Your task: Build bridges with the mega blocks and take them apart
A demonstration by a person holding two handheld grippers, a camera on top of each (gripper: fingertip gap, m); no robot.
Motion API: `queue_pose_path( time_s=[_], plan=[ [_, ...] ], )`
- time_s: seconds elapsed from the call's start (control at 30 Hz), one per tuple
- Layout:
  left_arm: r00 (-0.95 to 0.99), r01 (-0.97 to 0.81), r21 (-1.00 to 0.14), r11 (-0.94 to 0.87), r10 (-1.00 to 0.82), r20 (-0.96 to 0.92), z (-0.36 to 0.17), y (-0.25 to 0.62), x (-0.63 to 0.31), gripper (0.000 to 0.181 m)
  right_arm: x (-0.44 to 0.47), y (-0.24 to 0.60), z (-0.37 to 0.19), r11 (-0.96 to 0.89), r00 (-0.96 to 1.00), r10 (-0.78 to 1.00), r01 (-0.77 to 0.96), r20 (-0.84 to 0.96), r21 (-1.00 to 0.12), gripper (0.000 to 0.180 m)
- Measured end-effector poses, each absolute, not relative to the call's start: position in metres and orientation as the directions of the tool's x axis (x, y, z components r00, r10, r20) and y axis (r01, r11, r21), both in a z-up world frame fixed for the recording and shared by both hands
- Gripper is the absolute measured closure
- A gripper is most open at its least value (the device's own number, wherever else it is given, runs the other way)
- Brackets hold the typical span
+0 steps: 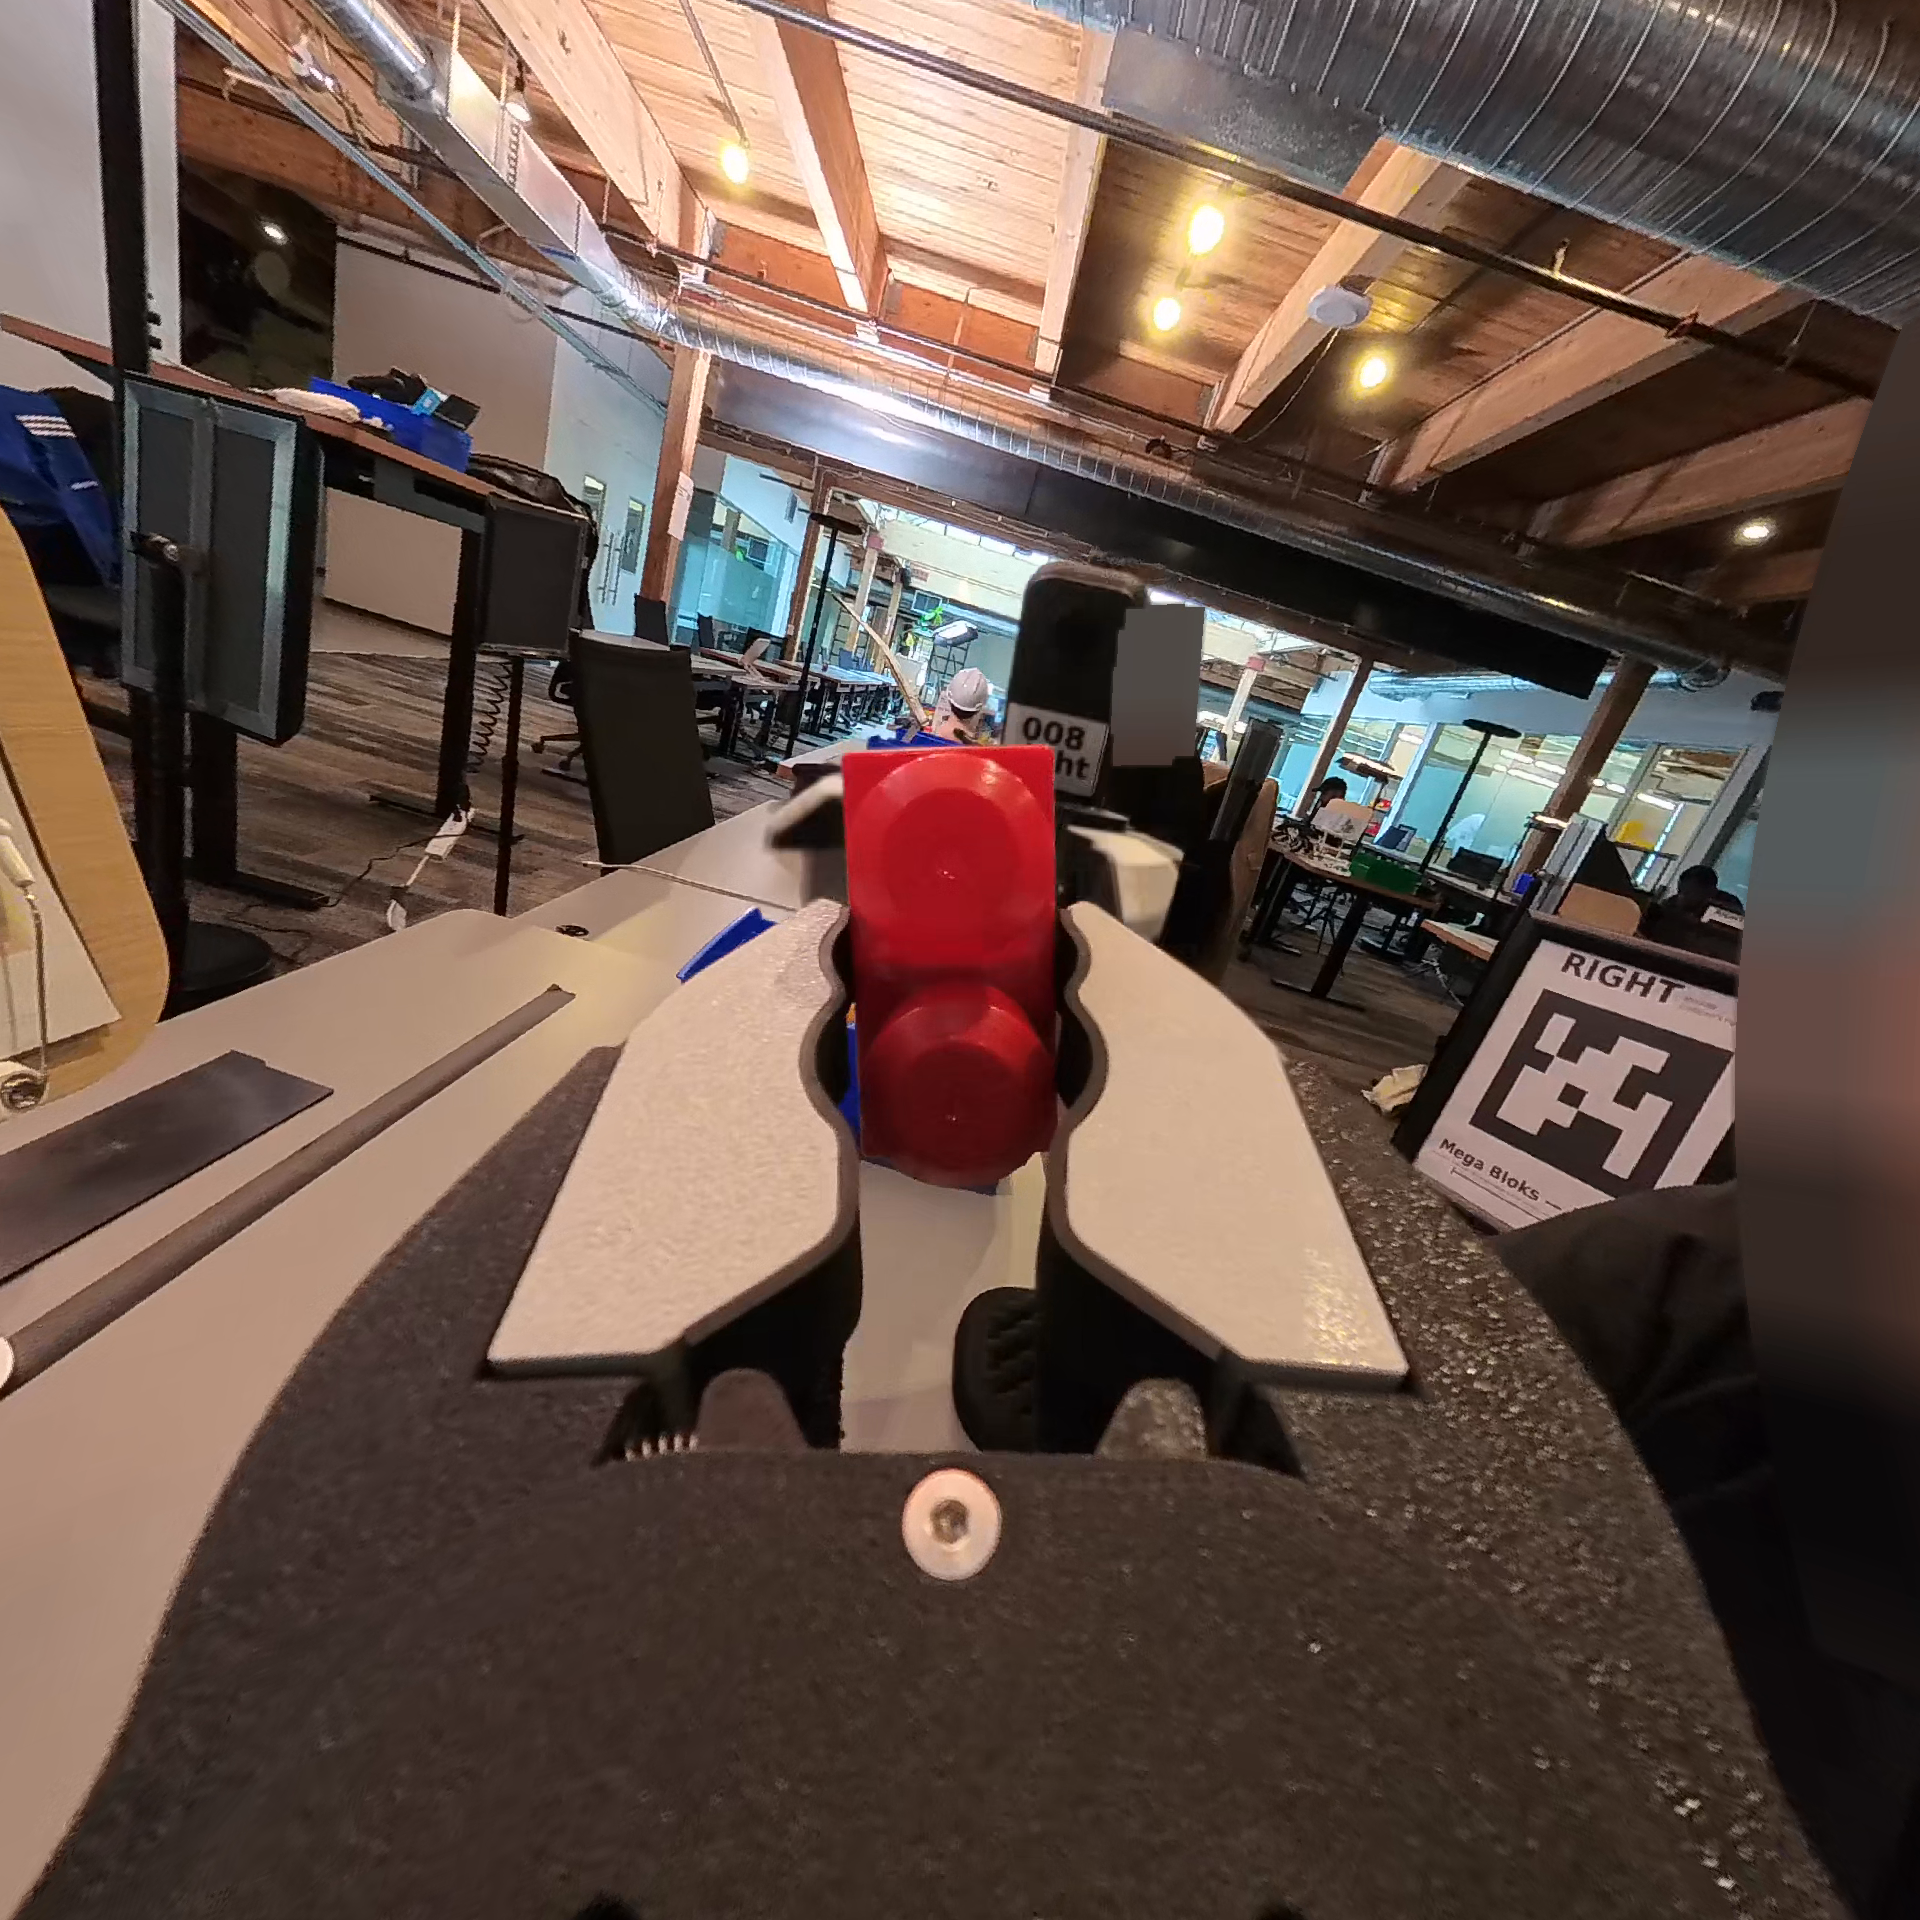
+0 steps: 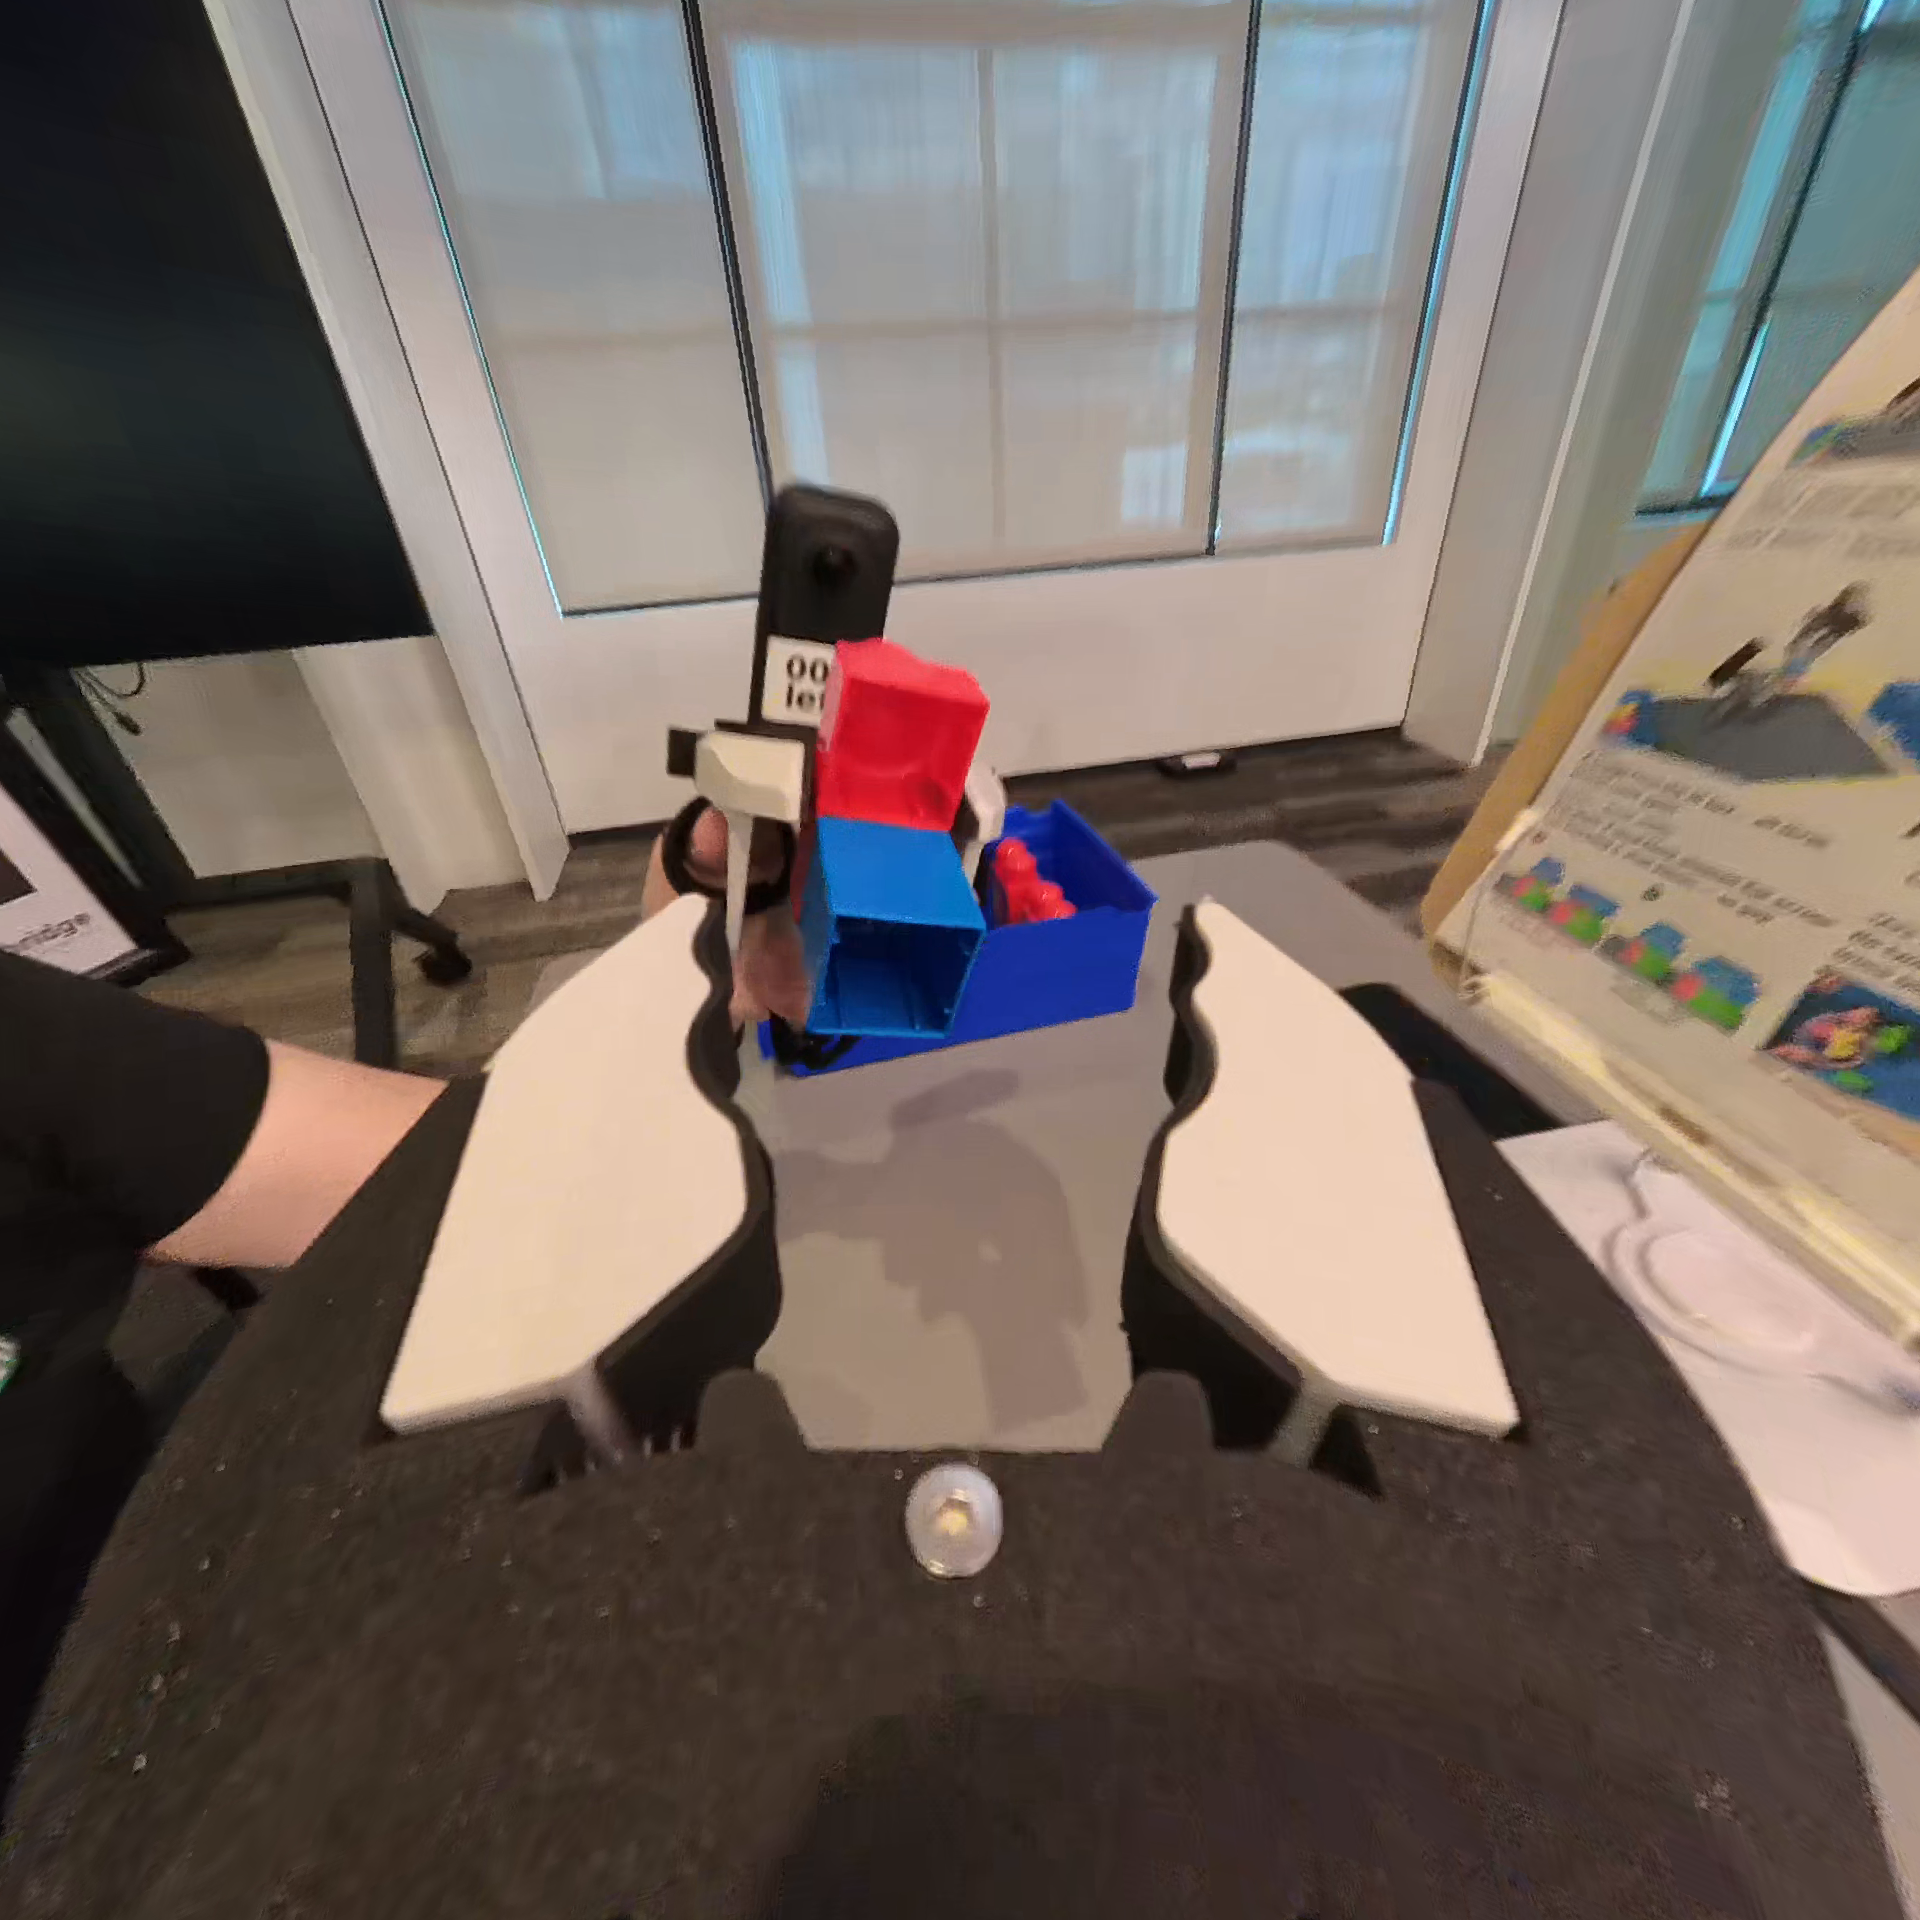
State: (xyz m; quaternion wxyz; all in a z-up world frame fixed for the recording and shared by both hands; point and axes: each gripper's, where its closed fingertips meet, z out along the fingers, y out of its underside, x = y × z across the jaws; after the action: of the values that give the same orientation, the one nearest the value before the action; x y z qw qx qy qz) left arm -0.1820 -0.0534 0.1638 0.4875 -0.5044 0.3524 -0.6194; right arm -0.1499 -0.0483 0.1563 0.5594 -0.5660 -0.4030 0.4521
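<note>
The grey table [image 2: 935, 1195] stretches under my two claws, and the blue bin [image 2: 1060, 961] sits on it toward the far side, with red pieces heaped inside. My left claw [image 1: 951, 971] is clamped on the red block [image 1: 951, 966], studs facing my camera, and the block fills the narrow gap between the white fingers [image 1: 727, 1132]. My right claw [image 2: 951, 997] stands wide apart with nothing between its fingers, only bare table beneath. Its camera looks across at my left claw [image 2: 831, 831], raised in front of the bin. Only from there can I see the blue block [image 2: 888, 935] joined beneath the red block [image 2: 899, 732], its hollow underside turned toward the camera. The left camera gives just a sliver of blue behind the red block, and shows my right claw beyond it, mostly hidden.
</note>
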Motion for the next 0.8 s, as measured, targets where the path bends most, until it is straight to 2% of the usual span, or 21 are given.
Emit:
queue_pose_path(
  time_s=[0.17,0.2,0.23,0.27,0.37,0.5,0.53,0.57,0.8],
  plan=[
    [-0.02,0.239,-0.931,-0.274,-0.96,0.278,0.162,-0.054,-0.178,0.145,-0.182,-0.049,0.131,-0.144,0.194,0.971,0.01,-0.139,-0.99,0.103],
    [-0.022,0.235,-0.933,-0.272,-0.961,0.275,0.161,-0.055,-0.177,0.145,-0.185,-0.051,0.127,-0.142,0.173,0.976,0.033,-0.134,-0.989,0.127],
    [-0.015,0.239,-0.935,-0.262,-0.964,0.266,0.161,-0.054,-0.176,0.145,-0.187,-0.055,0.126,-0.147,0.136,0.981,0.039,-0.14,-0.988,0.143],
    [-0.011,0.246,-0.935,-0.255,-0.965,0.261,0.161,-0.054,-0.176,0.144,-0.187,-0.055,0.127,-0.154,0.126,0.981,0.027,-0.149,-0.988,0.144],
    [-0.012,0.24,-0.935,-0.262,-0.964,0.267,0.163,-0.055,-0.178,0.119,-0.18,-0.051,0.129,-0.167,0.126,0.978,0.006,-0.165,-0.986,0.144],
    [0.065,0.119,-0.974,-0.195,-0.977,0.203,0.145,-0.05,-0.173,0.122,-0.17,-0.051,0.132,-0.196,0.092,0.976,-0.012,-0.197,-0.98,0.144],
    [0.073,0.105,-0.977,-0.186,-0.978,0.194,0.142,-0.049,-0.17,0.129,-0.169,-0.052,0.13,-0.202,0.086,0.976,0.006,-0.201,-0.979,0.144],
    [0.07,0.101,-0.979,-0.174,-0.981,0.182,0.14,-0.05,-0.169,0.145,-0.169,-0.05,0.127,-0.203,0.096,0.975,0.021,-0.2,-0.979,0.144],
    [0.061,0.109,-0.977,-0.181,-0.98,0.189,0.14,-0.051,-0.165,0.147,-0.165,-0.05,0.127,-0.191,0.106,0.977,0.045,-0.186,-0.98,0.144]
  ],
)
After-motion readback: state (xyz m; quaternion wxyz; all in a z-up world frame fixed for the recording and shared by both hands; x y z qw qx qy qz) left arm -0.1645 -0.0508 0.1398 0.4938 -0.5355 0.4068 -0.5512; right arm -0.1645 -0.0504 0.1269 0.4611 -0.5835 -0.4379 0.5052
